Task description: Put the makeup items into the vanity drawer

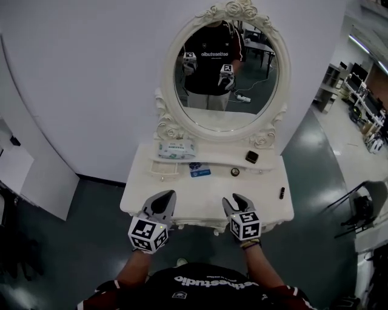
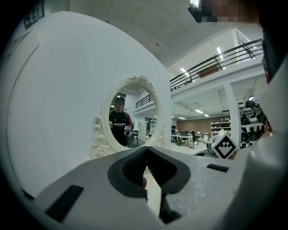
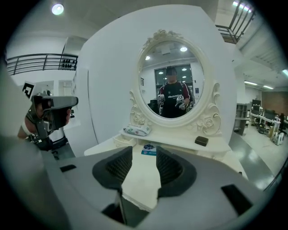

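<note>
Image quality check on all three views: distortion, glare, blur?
Head view: sharp, evenly lit, wall edges bowed by the wide lens; mirror shows no glare. Left gripper view: heavy fisheye, black corners, left gripper soft up close. Right gripper view: same black corners, table sharp, ceiling lamp blown out.

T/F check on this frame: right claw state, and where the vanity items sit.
1. The right claw is open and empty. True.
2. The wipes pack lies on the floor. False: it sits on the shelf under the mirror.
3. A dark tube lies near the right edge of the tabletop. True.
4. The blue packet is held in the right claw. False: it lies on the tabletop, apart from that claw.
5. The mirror is rectangular. False: it is oval.
</note>
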A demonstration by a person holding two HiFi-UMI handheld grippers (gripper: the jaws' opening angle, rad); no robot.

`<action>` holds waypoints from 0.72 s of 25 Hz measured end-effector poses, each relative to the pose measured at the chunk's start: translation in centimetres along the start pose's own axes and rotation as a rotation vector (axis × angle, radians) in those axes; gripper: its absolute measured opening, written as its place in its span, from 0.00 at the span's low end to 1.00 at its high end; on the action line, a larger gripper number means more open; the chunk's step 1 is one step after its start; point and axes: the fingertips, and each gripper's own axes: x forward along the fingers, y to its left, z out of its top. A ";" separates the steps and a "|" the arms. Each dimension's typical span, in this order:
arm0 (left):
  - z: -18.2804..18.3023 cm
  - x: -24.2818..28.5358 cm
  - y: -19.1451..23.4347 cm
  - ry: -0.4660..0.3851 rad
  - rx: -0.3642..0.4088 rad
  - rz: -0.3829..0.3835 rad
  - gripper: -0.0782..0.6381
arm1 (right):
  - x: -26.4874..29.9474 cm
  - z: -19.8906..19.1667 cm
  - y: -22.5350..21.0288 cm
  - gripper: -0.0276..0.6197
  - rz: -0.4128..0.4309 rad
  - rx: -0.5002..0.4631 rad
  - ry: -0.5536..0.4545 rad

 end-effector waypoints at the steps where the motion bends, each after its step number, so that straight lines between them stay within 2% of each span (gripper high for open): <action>1: 0.1 0.2 -0.6 0.000 -0.004 0.000 0.12 | -0.7 0.1 -0.6 0.29 -0.003 0.004 -0.010; 11: 2.1 0.8 -6.1 -0.027 0.021 0.018 0.12 | -8.5 2.6 -5.9 0.29 -0.039 0.015 -0.126; 18: 3.7 0.1 -8.5 -0.053 0.041 0.050 0.12 | -13.8 5.6 -7.4 0.29 -0.048 0.006 -0.237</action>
